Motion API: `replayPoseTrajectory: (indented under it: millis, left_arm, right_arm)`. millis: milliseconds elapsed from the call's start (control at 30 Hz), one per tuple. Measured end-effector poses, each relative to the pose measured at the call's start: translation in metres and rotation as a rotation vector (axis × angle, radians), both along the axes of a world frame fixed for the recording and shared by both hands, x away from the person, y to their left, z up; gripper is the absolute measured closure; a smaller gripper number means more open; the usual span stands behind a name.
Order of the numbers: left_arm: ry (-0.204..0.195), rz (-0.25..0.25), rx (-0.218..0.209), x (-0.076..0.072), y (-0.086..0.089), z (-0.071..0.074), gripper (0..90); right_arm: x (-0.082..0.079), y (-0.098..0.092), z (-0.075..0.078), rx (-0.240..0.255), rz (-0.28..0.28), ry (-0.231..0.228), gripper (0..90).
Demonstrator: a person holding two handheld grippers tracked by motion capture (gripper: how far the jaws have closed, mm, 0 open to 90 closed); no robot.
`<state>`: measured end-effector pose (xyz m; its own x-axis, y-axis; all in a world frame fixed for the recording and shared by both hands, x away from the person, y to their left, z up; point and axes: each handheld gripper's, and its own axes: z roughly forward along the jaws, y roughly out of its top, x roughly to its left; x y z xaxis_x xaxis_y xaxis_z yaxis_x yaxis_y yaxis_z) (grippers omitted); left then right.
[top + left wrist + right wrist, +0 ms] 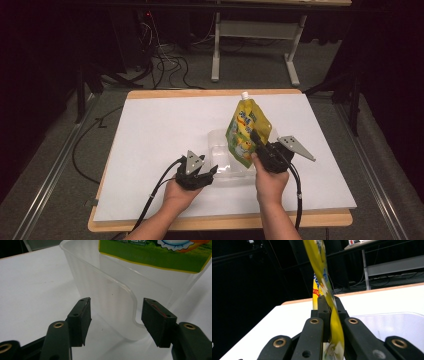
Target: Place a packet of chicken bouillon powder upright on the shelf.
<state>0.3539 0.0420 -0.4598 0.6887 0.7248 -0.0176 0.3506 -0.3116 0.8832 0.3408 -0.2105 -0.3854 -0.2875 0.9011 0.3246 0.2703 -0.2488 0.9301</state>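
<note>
Nearest you, toward the desk's (pixel 150 150) near edge, your left gripper (pixel 207 175) stands spread, its jaws on either side of the clear plastic container's (pixel 110 290) notched rim without pressing it. Centre that wall between the pads and close squarely, so the tub cannot slide while the pouch goes in. Just beyond, your right gripper (pixel 329 302) is pinched hard on the yellow-green spouted pouch (pixel 246 131), held upright over the container near the desk's middle. Lower it straight, bottom first, and release only once it rests inside. The pouch's printing is too small and blurred to read.
</note>
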Motion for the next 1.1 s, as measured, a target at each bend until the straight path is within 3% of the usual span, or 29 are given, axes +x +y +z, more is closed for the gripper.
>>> replayPoseTrajectory:
  millis: [500, 767, 1100]
  left_arm:
    - [-0.016, 0.004, 0.007, -0.003, 0.001, 0.000, 44.1]
    - [-0.011, -0.006, 0.008, -0.003, 0.002, 0.001, 44.6]
    - [-0.026, -0.019, -0.004, -0.005, 0.004, 0.007, 47.6]
  right_arm:
    - [0.002, 0.003, 0.003, -0.044, -0.053, -0.013, 90.0]
    - [0.006, 0.008, -0.001, -0.056, -0.046, 0.013, 90.0]
    - [0.010, 0.017, -0.006, -0.092, -0.034, 0.011, 90.0]
